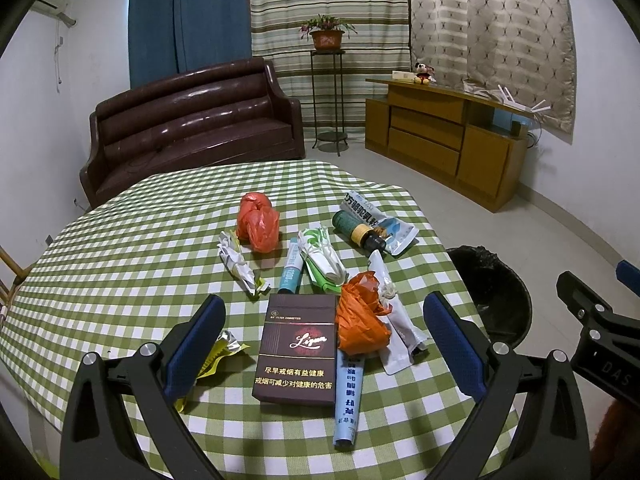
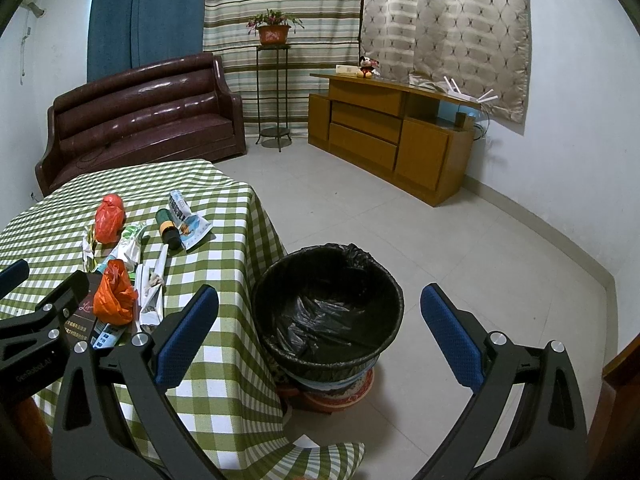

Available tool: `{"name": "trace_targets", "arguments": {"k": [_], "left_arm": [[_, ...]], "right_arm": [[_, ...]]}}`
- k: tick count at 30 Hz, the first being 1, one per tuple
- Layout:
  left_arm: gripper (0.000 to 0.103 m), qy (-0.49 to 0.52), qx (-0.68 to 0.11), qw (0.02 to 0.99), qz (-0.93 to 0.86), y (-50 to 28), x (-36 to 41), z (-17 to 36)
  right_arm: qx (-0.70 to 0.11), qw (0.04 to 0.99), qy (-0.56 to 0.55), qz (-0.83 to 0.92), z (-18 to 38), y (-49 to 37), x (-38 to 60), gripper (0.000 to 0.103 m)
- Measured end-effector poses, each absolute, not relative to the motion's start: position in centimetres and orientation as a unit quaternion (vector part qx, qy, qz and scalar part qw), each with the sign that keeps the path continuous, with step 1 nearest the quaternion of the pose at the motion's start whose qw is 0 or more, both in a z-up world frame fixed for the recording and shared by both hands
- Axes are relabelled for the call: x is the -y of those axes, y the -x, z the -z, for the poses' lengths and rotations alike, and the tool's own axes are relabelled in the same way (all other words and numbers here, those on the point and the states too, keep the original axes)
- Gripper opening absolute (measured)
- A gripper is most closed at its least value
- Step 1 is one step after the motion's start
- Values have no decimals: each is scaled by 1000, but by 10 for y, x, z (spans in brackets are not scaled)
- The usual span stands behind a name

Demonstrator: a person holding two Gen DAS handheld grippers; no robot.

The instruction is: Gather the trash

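Both jaws wide open, left gripper point(image 1: 326, 346) hanging over the cigarette pack point(image 1: 298, 354), right gripper point(image 2: 320, 334) above the trash bin point(image 2: 328, 312).

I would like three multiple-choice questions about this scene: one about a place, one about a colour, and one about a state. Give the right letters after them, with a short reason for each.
1. Where does the trash bin stand?
A. on the table
B. on the floor beside the table
C. on the sofa

2. What colour is the tablecloth?
A. green and white checks
B. plain blue
C. red stripes

3. How are the left tongs?
A. shut on the cigarette box
B. shut on a bag
C. open, with nothing held

Answers:
1 B: the right view shows the bin on the tiles next to the hanging cloth.
2 A: the checks are plain in both views.
3 C: the pads stand wide apart on either side of the cigarette box, not touching it.
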State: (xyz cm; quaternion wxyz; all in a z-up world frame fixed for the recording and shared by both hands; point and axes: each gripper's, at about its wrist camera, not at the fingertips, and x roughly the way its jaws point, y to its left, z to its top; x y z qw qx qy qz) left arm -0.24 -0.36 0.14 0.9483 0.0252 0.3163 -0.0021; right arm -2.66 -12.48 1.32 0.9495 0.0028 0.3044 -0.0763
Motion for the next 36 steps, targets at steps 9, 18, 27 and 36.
{"name": "trace_targets", "arguments": {"k": [9, 18, 27, 36], "left_arm": [[97, -25, -316, 948, 2, 2, 4, -1], [97, -25, -317, 948, 3, 1, 3, 0], [97, -26, -318, 948, 3, 1, 3, 0], [97, -26, -318, 948, 3, 2, 3, 1]], "right_arm": [[-305, 949, -3, 76, -13, 26, 124, 99], [-306, 949, -3, 76, -12, 26, 124, 99], [-307, 949, -4, 76, -12, 26, 124, 99], [-307, 949, -4, 75, -11, 26, 124, 99]]}}
